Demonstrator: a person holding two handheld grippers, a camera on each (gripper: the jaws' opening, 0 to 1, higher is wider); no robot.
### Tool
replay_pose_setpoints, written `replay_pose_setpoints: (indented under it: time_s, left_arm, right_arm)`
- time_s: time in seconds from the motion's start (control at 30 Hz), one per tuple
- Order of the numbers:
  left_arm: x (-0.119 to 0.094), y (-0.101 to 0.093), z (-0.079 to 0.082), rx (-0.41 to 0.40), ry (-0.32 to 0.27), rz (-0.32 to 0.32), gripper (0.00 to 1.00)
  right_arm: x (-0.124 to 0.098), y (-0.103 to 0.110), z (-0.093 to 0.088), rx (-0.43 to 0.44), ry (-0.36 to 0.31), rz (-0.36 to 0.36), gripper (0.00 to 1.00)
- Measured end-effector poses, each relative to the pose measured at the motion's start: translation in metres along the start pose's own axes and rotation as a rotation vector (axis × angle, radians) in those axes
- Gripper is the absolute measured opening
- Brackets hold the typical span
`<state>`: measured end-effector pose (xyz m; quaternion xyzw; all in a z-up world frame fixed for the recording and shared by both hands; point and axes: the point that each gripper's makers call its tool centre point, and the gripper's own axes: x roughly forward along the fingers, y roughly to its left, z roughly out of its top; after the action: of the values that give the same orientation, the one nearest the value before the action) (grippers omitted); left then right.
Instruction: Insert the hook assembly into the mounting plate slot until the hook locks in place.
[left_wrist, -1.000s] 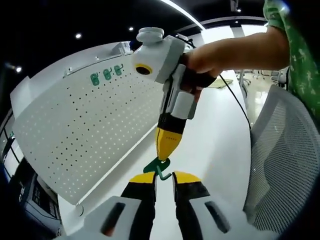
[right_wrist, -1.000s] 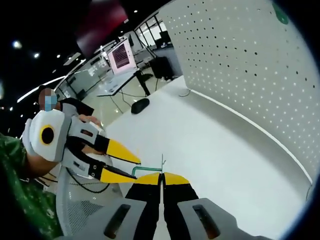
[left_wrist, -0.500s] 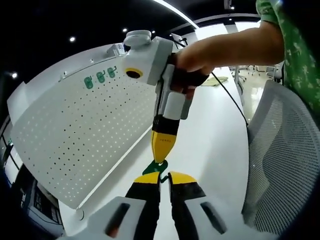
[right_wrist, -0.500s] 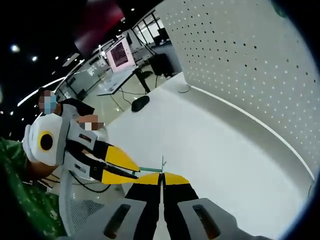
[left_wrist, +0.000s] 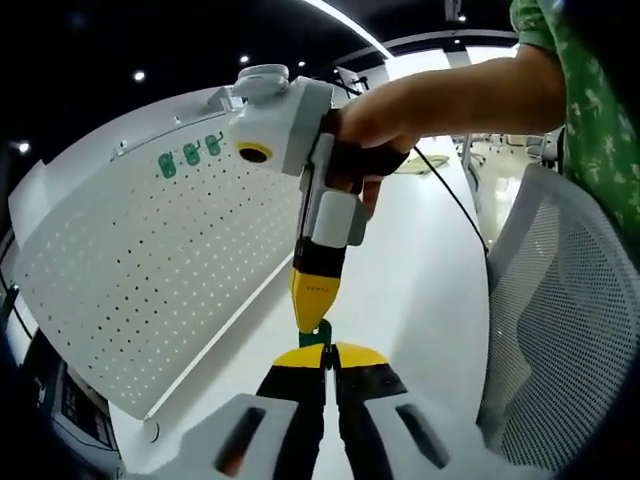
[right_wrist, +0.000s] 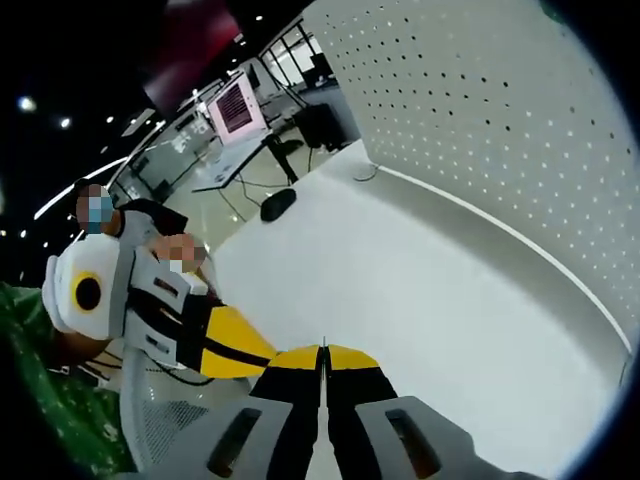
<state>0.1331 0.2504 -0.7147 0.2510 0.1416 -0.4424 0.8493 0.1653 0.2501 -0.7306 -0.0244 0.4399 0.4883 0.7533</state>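
In the left gripper view the left gripper (left_wrist: 326, 352) had its yellow-tipped fingers clenched almost together around a small green hook (left_wrist: 322, 331), which stuck up just above the tips. The right gripper (left_wrist: 314, 312) came down from above in a person's hand (left_wrist: 372, 125), and its yellow tip met the same green hook, so both tools touched at that spot over the white worktop (left_wrist: 420, 270). To the left stood the white perforated mounting plate (left_wrist: 150, 270), upright along the worktop's edge, with three green pieces (left_wrist: 189, 155) fixed near its top (too small to make out in detail). A grey mesh chair back (left_wrist: 565, 330) stood at the right, and a green patterned sleeve (left_wrist: 575, 75) showed above it. In the right gripper view the right gripper (right_wrist: 322, 352) had its fingers pressed shut, with no gap between the yellow tips; whether they pinched the hook could not be told there. The left gripper (right_wrist: 240, 345) entered from the left, its yellow tips touching the right one's. The perforated plate (right_wrist: 500, 110) rose at the upper right, well apart from both tools.
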Motion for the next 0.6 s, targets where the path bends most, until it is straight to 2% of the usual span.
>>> replay_pose_setpoints:
  time_s: [0.2, 0.27, 0.47, 0.6]
  left_arm:
    - [0.000, 0.003, 0.001, -0.045, -0.009, 0.008, 0.02]
    - [0.000, 0.002, 0.001, -0.065, -0.012, 0.003, 0.02]
    - [0.001, 0.003, 0.001, -0.084, -0.008, 0.007, 0.01]
    - [0.001, 0.006, 0.000, -0.127, -0.012, 0.020, 0.01]
  right_arm:
    - [0.000, -0.001, 0.002, 0.009, -0.018, -0.001, 0.00]
    - [0.000, 0.000, 0.005, 0.010, -0.043, 0.007, 0.00]
    - [-0.001, -0.001, 0.008, 0.004, -0.059, 0.004, 0.00]
    - [-0.004, -0.002, 0.015, -0.016, -0.099, -0.005, 0.02]
